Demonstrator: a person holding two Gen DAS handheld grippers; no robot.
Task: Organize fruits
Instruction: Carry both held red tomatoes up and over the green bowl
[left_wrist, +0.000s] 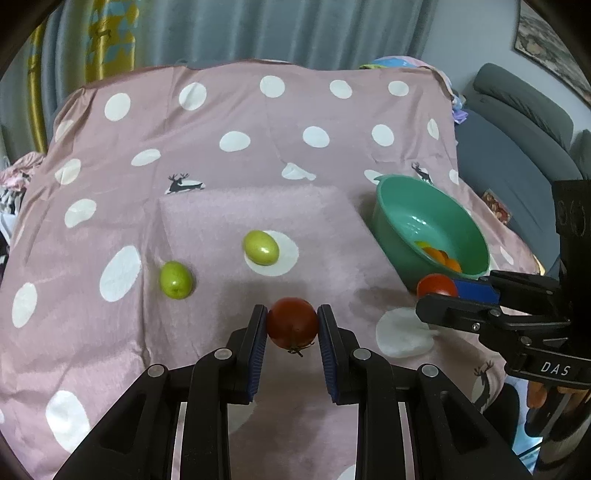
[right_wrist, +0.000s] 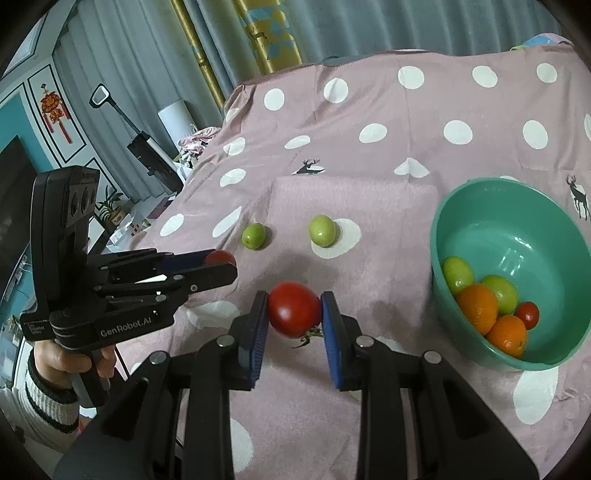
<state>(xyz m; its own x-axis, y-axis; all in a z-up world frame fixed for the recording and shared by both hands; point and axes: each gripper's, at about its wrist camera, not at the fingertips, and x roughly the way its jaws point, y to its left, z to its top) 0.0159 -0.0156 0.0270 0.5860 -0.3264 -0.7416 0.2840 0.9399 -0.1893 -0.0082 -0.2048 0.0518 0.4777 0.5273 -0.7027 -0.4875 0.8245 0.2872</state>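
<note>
I have a tomato clamped in each claw. The left claw (left_wrist: 291, 325) grips a dark red tomato (left_wrist: 292, 323) with its stem end turned down, and the right claw (right_wrist: 294, 314) pinches a brighter, glossier tomato (right_wrist: 294, 313), its dried green calyx hanging at the lower right. Both are clear of the pink dotted cloth (left_wrist: 221, 166) that covers the tabletop.

What matters next, as I judge it, is the green bowl (right_wrist: 554, 363): it sits toward the right edge of the tabletop, just to the right of my right claw and near it, while the left claw has to cross further over. So the right hand is the nearer one and should drop first.

The bowl already holds two oranges, two green fruits and a small tomato, piled against its near wall. Two green fruits (left_wrist: 176, 279) (left_wrist: 260, 247) lie apart on the cloth beyond the claws, toward the middle.
</note>
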